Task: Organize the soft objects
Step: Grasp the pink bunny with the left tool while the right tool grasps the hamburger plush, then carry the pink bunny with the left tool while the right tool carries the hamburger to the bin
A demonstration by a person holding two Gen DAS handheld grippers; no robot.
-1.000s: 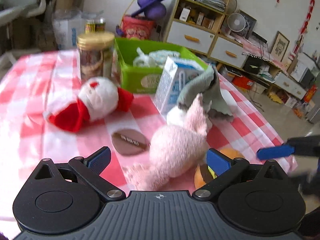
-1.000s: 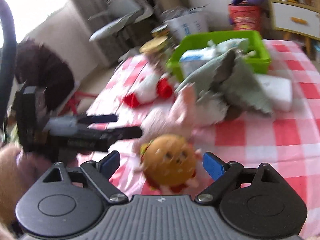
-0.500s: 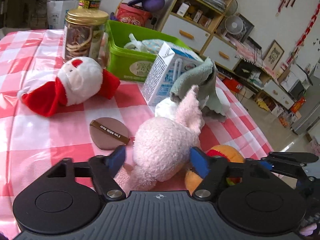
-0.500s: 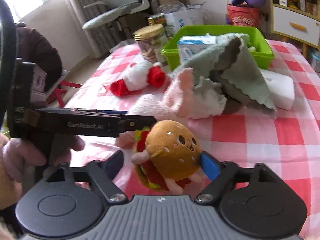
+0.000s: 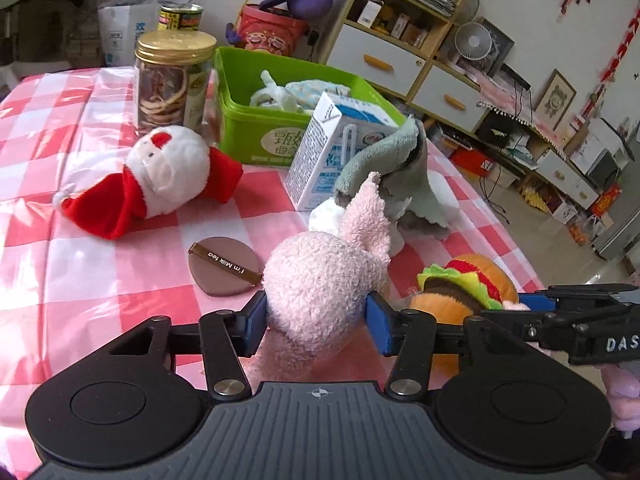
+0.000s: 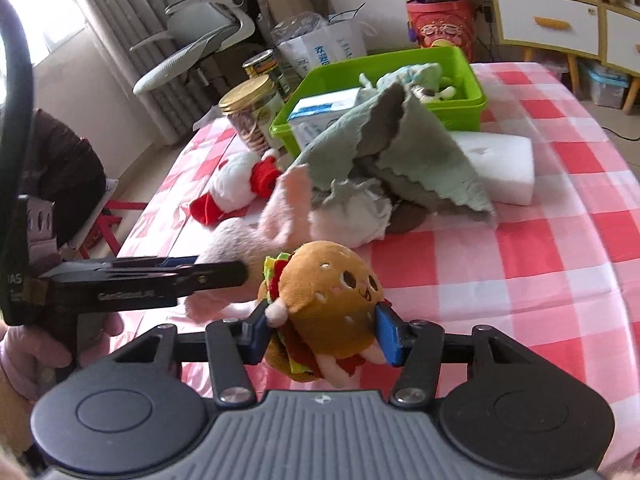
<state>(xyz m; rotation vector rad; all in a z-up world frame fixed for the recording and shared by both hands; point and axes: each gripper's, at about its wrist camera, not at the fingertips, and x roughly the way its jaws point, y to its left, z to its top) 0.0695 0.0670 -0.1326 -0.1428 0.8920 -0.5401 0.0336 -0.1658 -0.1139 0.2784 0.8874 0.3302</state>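
Clamping the pink plush rabbit (image 5: 320, 292) between its blue pads, the left gripper (image 5: 316, 320) has just been closing its jaws, and they now press into the fluffy body from both sides. The rabbit lies on the desk (image 5: 80, 280), which is covered with a red-and-white checked cloth, its ear reaching up toward a grey-green cloth (image 5: 404, 168) draped against a milk carton (image 5: 324, 160).

The right gripper (image 6: 322, 330) has likewise just been closing, and its jaws squeeze the hamburger plush (image 6: 328, 308) at the near edge of the desk, just beside the rabbit. A hand (image 6: 28, 356) holds the left gripper's handle, seen in the right wrist view.

Farther back a Santa plush (image 5: 160, 176) lies on its side, near a brown round pad (image 5: 226, 266). Behind them stand a gold-lidded jar (image 5: 174, 80) and a green bin (image 5: 256, 136) holding pale fabric items. A white foam block (image 6: 500, 168) rests beside the cloth.
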